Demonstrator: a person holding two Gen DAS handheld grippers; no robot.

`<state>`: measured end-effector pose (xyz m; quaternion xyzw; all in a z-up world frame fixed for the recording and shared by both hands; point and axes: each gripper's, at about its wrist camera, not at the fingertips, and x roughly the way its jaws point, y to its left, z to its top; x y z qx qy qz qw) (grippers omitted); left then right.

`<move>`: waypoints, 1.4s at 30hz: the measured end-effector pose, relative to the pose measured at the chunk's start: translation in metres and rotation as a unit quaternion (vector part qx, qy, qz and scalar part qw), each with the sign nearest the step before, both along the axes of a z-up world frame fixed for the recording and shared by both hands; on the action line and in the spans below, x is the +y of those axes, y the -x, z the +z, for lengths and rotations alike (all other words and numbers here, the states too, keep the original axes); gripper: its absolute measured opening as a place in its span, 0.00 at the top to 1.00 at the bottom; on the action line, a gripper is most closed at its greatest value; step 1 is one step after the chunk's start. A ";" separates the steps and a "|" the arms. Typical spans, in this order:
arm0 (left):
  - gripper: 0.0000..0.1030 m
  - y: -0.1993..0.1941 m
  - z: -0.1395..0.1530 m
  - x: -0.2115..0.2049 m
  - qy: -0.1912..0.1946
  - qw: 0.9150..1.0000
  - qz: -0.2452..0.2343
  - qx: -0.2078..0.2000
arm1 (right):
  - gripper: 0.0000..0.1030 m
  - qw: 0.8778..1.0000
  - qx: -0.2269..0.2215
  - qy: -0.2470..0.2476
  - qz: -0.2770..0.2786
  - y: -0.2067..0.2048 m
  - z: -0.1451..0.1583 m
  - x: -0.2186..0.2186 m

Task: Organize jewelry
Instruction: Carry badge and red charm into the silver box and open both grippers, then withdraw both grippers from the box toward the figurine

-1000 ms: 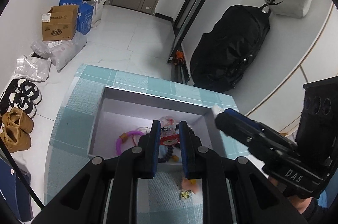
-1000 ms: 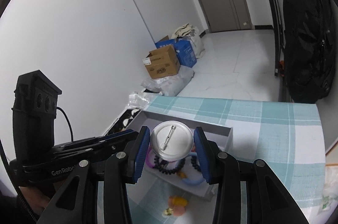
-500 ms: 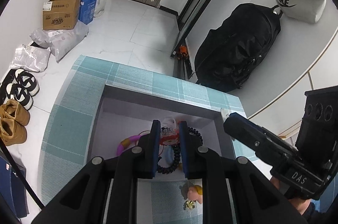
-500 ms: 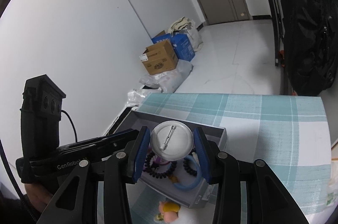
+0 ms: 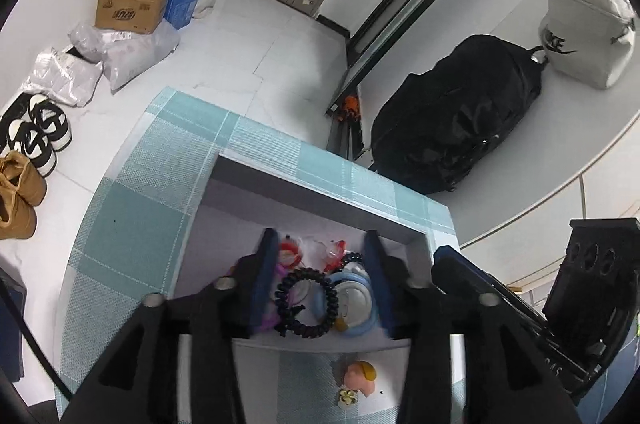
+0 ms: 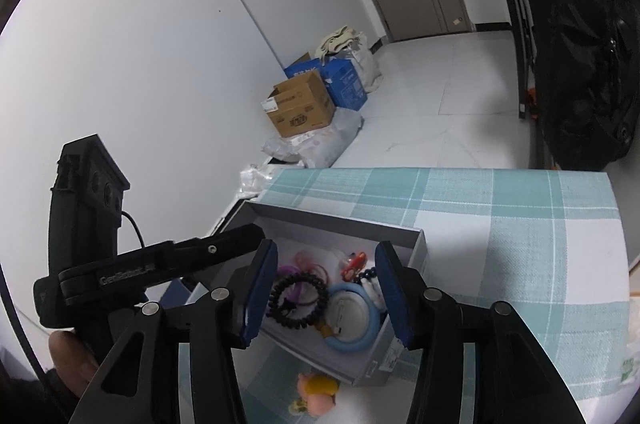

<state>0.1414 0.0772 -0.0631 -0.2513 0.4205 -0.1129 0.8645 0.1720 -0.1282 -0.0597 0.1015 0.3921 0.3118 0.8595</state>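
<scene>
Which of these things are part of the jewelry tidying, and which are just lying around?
Part of the job:
grey box
black coil hair tie
blue ring
round badge
pink charm outside the box
left claw, right claw

Just lying about:
cardboard box
black backpack
shoes

The grey box [image 5: 320, 192] was crowded at 6 o'clock with hair ties [image 5: 306, 302] and a round badge [image 5: 352, 298]; its 11 o'clock floor lay bare. Tabletop [image 6: 520, 224] at 2 o'clock stood free.
</scene>
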 end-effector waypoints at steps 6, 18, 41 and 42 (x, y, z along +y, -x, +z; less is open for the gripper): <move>0.51 0.009 0.007 -0.006 -0.024 1.000 -0.001 -0.017 | 0.43 1.000 -0.020 0.000 -0.004 0.008 0.006 -0.003; 0.43 0.037 0.021 -0.014 -0.106 0.993 -0.007 -0.052 | 0.24 0.999 -0.037 0.007 -0.018 0.025 0.009 -0.007; 0.33 0.084 -0.017 -0.038 -0.155 0.987 -0.034 0.009 | 0.21 0.998 0.006 0.052 -0.031 0.075 -0.021 -0.029; 0.33 0.085 -0.020 -0.040 -0.162 0.986 -0.038 0.013 | 0.21 0.998 0.010 0.053 -0.031 0.076 -0.024 -0.030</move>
